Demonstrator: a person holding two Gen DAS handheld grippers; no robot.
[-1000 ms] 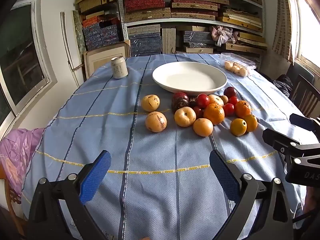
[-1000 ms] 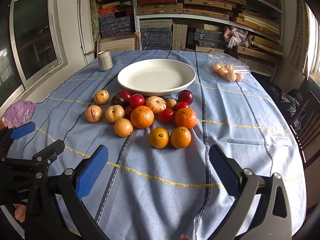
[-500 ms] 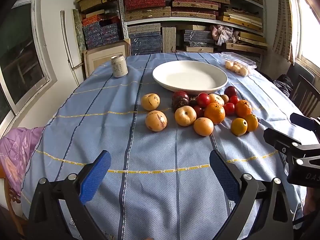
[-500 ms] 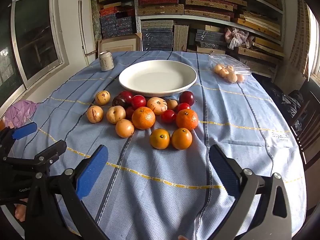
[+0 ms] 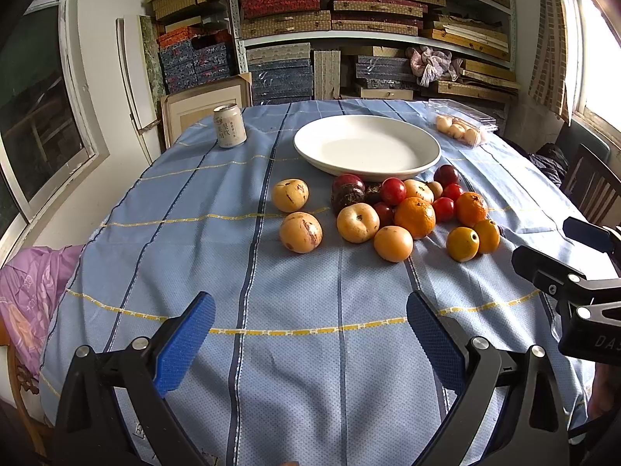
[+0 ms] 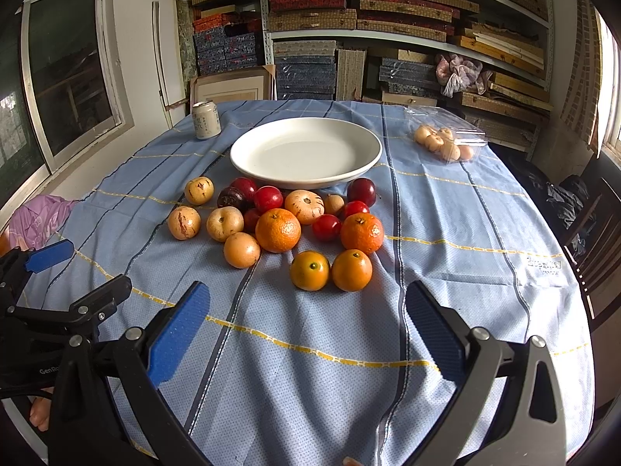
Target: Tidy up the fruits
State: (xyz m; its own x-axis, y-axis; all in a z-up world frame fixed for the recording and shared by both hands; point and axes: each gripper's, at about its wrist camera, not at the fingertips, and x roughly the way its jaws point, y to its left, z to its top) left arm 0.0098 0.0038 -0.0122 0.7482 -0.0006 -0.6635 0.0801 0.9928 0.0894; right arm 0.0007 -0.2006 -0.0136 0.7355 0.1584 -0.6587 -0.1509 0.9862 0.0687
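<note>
Several loose fruits lie in a cluster on the blue tablecloth: oranges [image 6: 278,230], small orange citrus [image 6: 310,270], red plums [image 6: 268,198], yellow-tan round fruits [image 5: 300,232] and a dark purple one [image 5: 346,198]. Just behind them stands a wide white plate [image 5: 423,143] [image 6: 365,143] with nothing on it. My left gripper [image 5: 310,334] is open over bare cloth near the table's front, empty. My right gripper [image 6: 306,322] is open too, empty, just short of the two small citrus. Each gripper shows at the edge of the other's view.
A drink can [image 5: 229,126] stands at the back left. A clear plastic box of pale round fruits [image 6: 444,141] sits back right. Shelves stacked with boxes fill the wall behind. A dark wooden chair [image 6: 597,233] is at the right, pink cloth [image 5: 27,291] hangs at the left.
Both views have crept slightly forward towards the fruit. No fruit has moved and both grippers stay open.
</note>
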